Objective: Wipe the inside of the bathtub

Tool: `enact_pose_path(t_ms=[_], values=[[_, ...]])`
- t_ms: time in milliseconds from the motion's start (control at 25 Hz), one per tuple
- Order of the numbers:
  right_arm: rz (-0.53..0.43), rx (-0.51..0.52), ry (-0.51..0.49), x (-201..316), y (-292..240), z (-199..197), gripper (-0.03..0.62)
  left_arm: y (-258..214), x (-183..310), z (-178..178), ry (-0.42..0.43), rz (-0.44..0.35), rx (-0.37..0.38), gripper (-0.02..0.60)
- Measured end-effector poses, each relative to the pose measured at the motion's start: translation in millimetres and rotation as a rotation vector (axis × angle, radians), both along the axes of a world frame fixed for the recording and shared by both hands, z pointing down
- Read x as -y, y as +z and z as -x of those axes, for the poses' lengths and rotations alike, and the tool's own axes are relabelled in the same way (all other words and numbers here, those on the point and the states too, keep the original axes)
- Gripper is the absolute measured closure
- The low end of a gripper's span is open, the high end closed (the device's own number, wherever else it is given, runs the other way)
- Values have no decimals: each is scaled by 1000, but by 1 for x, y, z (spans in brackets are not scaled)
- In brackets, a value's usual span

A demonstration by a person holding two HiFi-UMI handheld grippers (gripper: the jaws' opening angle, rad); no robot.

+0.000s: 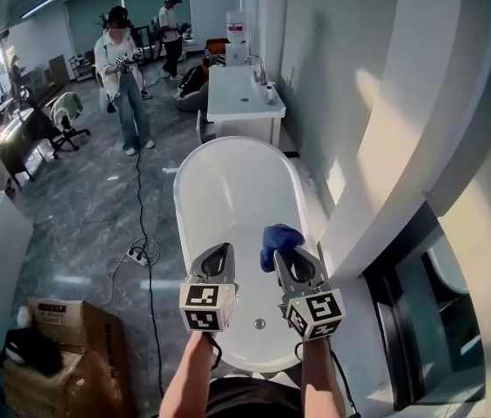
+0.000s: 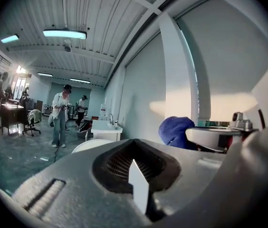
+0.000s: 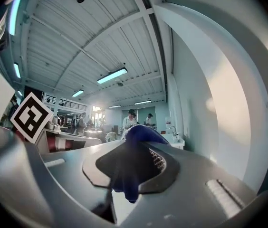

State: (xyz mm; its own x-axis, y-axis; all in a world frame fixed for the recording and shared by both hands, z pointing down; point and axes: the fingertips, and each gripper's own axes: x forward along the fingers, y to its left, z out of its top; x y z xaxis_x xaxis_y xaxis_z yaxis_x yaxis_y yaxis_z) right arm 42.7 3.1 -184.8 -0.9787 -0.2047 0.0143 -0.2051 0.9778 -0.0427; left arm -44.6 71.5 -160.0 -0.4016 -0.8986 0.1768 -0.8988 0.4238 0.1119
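The right gripper (image 1: 291, 258) hangs over the near end of the white bathtub (image 1: 186, 177), close to its right rim. Its jaws are clamped on a bunched blue cloth (image 1: 279, 237) that bulges past the tips. The left gripper (image 1: 219, 252) hovers just beside it, nearer the left rim, jaws pressed together with nothing between them. The drain (image 1: 259, 324) sits at the tub's near end.
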Motion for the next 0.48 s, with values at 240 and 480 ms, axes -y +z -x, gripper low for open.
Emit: enact_pose_path(t_ms=[240, 480], values=[[53, -29, -22, 41, 23, -16, 510, 19, 24, -21, -29, 46, -7, 577], [126, -62, -40, 67, 55, 0, 510, 52, 25, -6, -84, 123, -50, 577]])
